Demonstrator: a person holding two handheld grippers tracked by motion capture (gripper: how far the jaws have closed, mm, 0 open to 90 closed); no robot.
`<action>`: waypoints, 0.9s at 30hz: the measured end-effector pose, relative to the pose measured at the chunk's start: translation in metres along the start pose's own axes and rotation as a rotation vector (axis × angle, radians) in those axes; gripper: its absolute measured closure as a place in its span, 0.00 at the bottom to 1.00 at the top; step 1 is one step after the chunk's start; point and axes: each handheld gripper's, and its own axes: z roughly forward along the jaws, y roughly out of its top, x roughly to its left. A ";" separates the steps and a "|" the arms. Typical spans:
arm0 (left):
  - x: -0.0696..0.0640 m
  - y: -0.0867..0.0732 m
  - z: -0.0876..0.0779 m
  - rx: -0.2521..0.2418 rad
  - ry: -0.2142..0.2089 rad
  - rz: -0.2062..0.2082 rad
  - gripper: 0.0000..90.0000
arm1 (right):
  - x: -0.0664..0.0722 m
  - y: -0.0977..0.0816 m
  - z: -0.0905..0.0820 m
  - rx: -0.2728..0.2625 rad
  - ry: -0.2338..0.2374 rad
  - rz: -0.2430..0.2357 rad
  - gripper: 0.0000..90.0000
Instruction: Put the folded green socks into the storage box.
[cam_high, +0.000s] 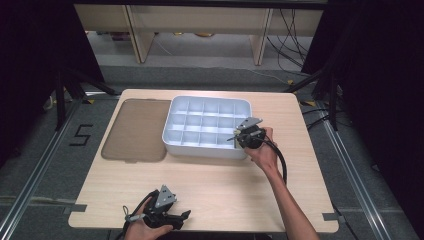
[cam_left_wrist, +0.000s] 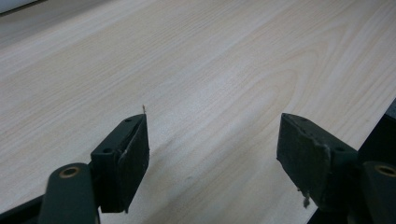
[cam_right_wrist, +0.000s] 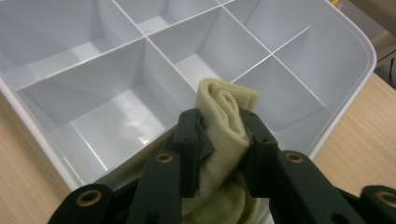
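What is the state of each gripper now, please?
Left gripper: open, nothing between its jaws, above the bare table.
Right gripper: closed on a rolled pale yellow cloth, over the white divided tray.

Bare wooden table (cam_high: 210, 190) lies open across the near half, free for a hand to pass; a white divided tray (cam_high: 172, 127) blocks the far middle; a flat brown lid (cam_high: 135, 130), seemingly touching it, covers the far left.

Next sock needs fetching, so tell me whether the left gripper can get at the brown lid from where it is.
Probably yes. The left gripper sits open and empty at the table's near edge, and bare wood lies between it and the brown lid. The right gripper is busy at the white tray.
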 end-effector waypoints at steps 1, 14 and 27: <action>0.000 0.000 0.000 0.002 0.000 0.002 0.28 | 0.000 0.000 0.000 0.008 0.008 -0.007 0.79; -0.001 0.000 0.000 -0.003 0.001 -0.005 0.27 | -0.006 0.005 -0.015 -0.017 0.043 0.075 0.66; 0.000 0.000 0.000 -0.001 0.000 -0.002 0.27 | -0.015 0.009 -0.019 -0.002 0.050 0.075 0.89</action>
